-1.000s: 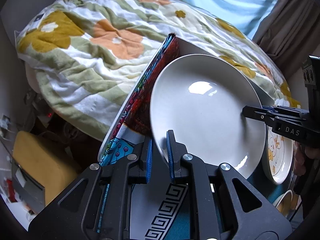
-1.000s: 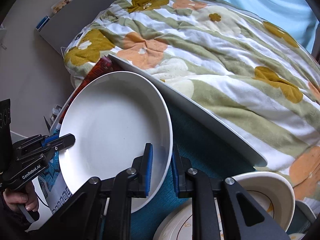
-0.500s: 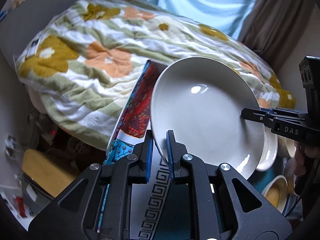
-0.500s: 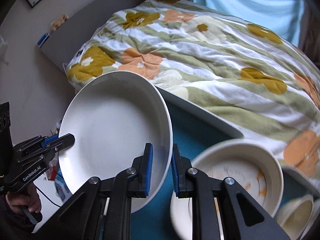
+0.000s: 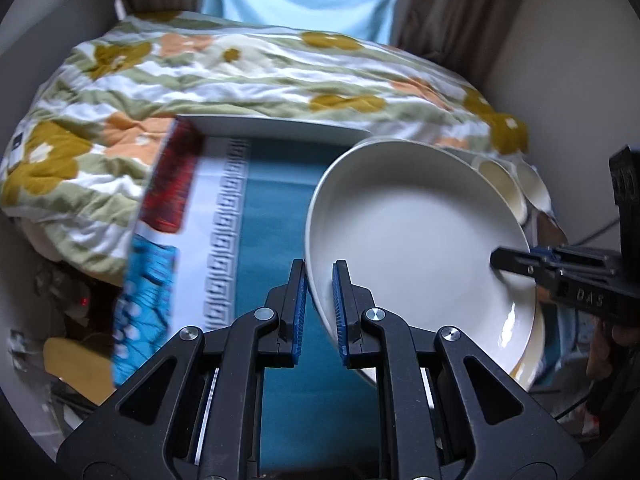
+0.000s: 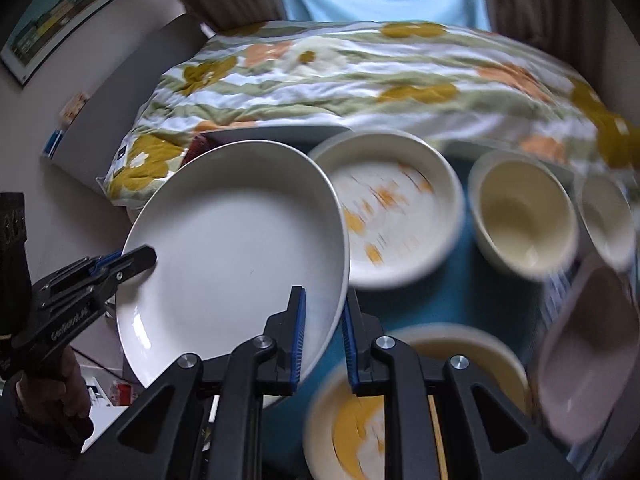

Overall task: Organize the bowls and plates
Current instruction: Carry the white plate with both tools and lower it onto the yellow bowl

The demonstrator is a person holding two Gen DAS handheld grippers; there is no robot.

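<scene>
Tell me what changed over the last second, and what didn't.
The white plate, carried between both grippers, has swung across the teal tablecloth toward the other dishes: the orange-patterned dish and two cream bowls now show beside it. Nothing was grabbed or released. The left gripper and right gripper stay clamped on opposite rims.

White plate (image 6: 236, 236); cream bowls (image 6: 524, 212) near the tabletop's far edge; teal cloth (image 5: 276, 208), white key-pattern border; floral quilt (image 5: 256, 72), mustard and orange.
</scene>
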